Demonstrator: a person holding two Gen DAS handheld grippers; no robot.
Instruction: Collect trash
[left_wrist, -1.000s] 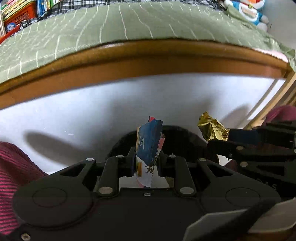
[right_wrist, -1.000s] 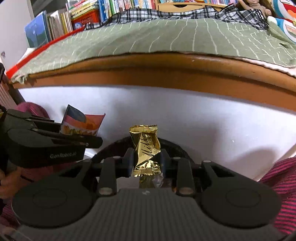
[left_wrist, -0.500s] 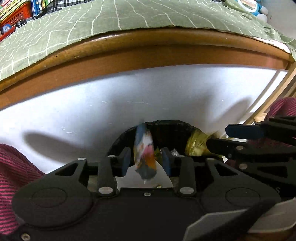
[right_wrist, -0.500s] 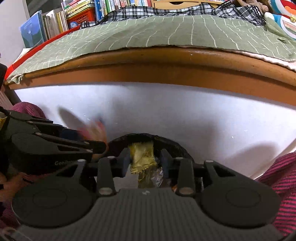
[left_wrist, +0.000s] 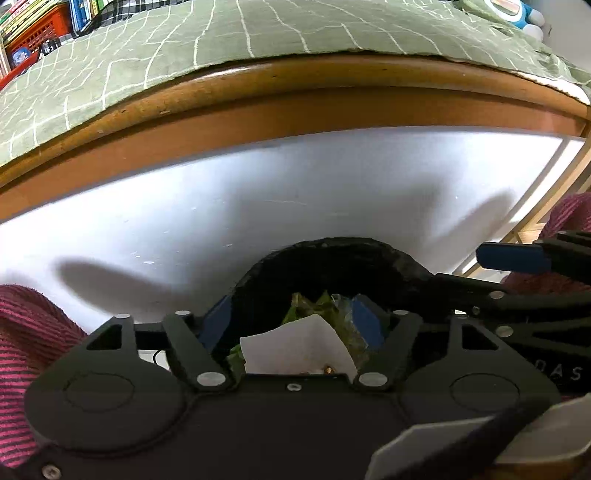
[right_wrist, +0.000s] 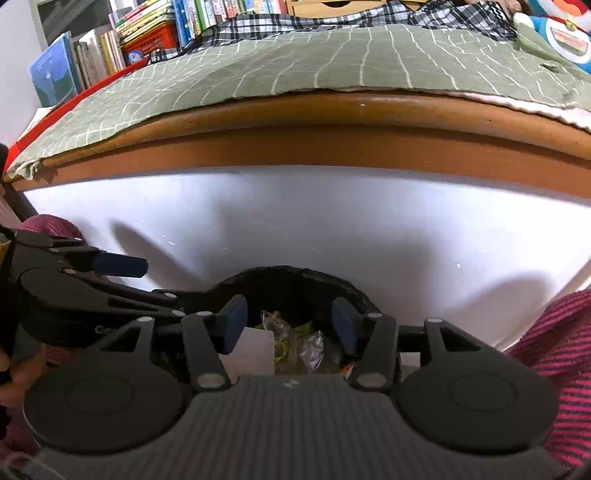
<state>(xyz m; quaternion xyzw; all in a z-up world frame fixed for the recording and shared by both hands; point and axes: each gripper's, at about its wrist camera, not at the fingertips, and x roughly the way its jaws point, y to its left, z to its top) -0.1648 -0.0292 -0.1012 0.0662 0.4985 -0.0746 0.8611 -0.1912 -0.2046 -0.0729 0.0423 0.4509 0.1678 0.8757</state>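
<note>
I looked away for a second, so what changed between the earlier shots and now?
Both claws let go: the left claw dropped its blue wrapper and the right claw its gold one, down toward the black bin. Their jaws are opening with nothing between them. Both claws stayed over the bin; the bed is unchanged.

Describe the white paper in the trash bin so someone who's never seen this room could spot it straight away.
Below the wooden bed frame and its white side panel stands a black bin. Inside, among crinkled clear and green wrappers, lies the white paper, toward the left. It is the only flat, plain white piece there.
</note>
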